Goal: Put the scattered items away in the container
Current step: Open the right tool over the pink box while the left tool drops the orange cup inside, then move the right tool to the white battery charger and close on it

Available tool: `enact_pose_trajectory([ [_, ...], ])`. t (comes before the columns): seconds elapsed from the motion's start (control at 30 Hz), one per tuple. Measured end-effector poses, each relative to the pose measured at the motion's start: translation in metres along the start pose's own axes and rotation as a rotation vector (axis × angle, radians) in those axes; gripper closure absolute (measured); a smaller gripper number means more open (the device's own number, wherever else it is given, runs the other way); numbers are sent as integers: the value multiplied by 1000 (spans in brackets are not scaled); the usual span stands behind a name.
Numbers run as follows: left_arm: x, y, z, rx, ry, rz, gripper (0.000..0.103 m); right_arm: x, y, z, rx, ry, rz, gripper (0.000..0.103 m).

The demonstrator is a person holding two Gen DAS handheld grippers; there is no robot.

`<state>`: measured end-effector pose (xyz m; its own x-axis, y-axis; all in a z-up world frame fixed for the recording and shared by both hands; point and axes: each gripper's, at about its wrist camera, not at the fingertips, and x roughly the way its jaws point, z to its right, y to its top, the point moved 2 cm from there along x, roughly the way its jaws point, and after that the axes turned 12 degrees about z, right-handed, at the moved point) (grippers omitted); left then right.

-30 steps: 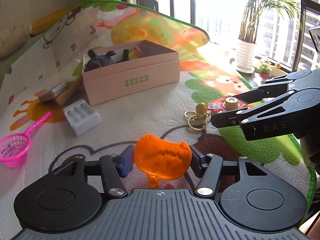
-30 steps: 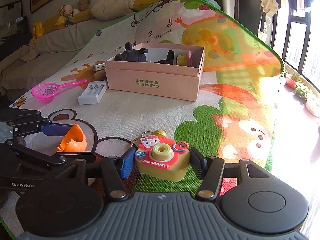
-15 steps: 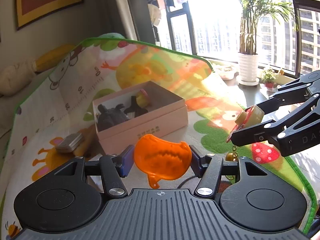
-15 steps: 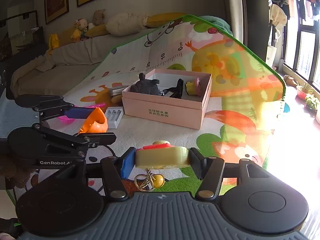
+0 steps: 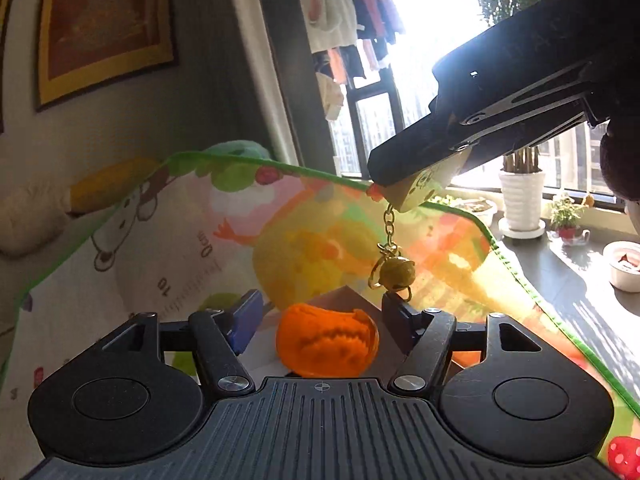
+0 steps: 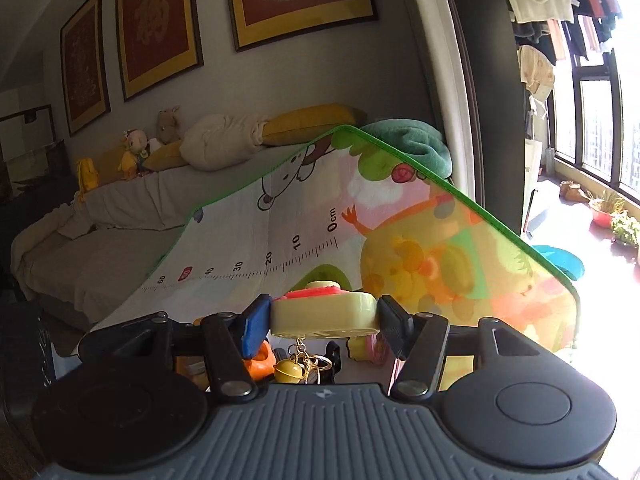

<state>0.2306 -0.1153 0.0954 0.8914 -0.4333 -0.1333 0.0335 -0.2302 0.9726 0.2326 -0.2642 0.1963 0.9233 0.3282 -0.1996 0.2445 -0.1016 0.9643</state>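
My left gripper (image 5: pixel 320 318) is open; the orange toy (image 5: pixel 327 343) lies loose between its spread fingers, over the far corner of the pink box (image 5: pixel 344 298). My right gripper (image 6: pixel 323 318) is shut on the yellow toy camera keychain (image 6: pixel 323 316), held in the air above the box. Its chain and gold bell (image 6: pixel 289 371) hang below. In the left wrist view the right gripper (image 5: pixel 424 178) is above and right of mine, the bell (image 5: pixel 394 274) dangling over the box. The orange toy also shows in the right wrist view (image 6: pixel 260 364).
The colourful play mat (image 6: pixel 420 248) slopes up against a sofa with cushions and plush toys (image 6: pixel 132 158). A window sill with a potted plant (image 5: pixel 522 200) and a white bowl (image 5: pixel 624 264) lies to the right. A yellow-pink item (image 6: pixel 366 350) sits in the box.
Both grippers moved forward over the pink box and tilted up. My left gripper opened and let go of the orange toy. The right one still holds the camera keychain, now higher.
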Motion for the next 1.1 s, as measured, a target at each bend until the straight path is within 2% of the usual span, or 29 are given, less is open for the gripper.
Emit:
enact_pose_trajectory([
  [0.03,2,-6,-4,-15,-7,-19,7,18,1,5,14,-21,-9,42],
  [0.1,-7,-16,-10,-35,-20,-46,7,40,-3,14,63,-28,-58,32],
  [0.13,-17,-23,-15,-49,-20,-66,6,44,-6,18,88,-22,-71,31],
  [0.23,-47,-41,-28,-104,0,-136,3,45,-20,29,100,-28,-63,27],
  [0.43,-104,-77,-35,-143,76,-251,1,38,-38,38,151,-51,-66,26],
  [0.67,-156,-115,-54,-196,227,-338,0,28,-76,-19,-8,-5,-99,26],
  [0.8,-178,-127,-67,-225,297,-361,0,23,-111,-74,-170,87,-139,26],
  [0.93,-195,-133,-76,-278,333,-354,0,30,-147,-122,-237,176,-228,28],
  [1.1,-210,-133,-79,-303,344,-339,0,49,-177,-161,-273,222,-287,29],
])
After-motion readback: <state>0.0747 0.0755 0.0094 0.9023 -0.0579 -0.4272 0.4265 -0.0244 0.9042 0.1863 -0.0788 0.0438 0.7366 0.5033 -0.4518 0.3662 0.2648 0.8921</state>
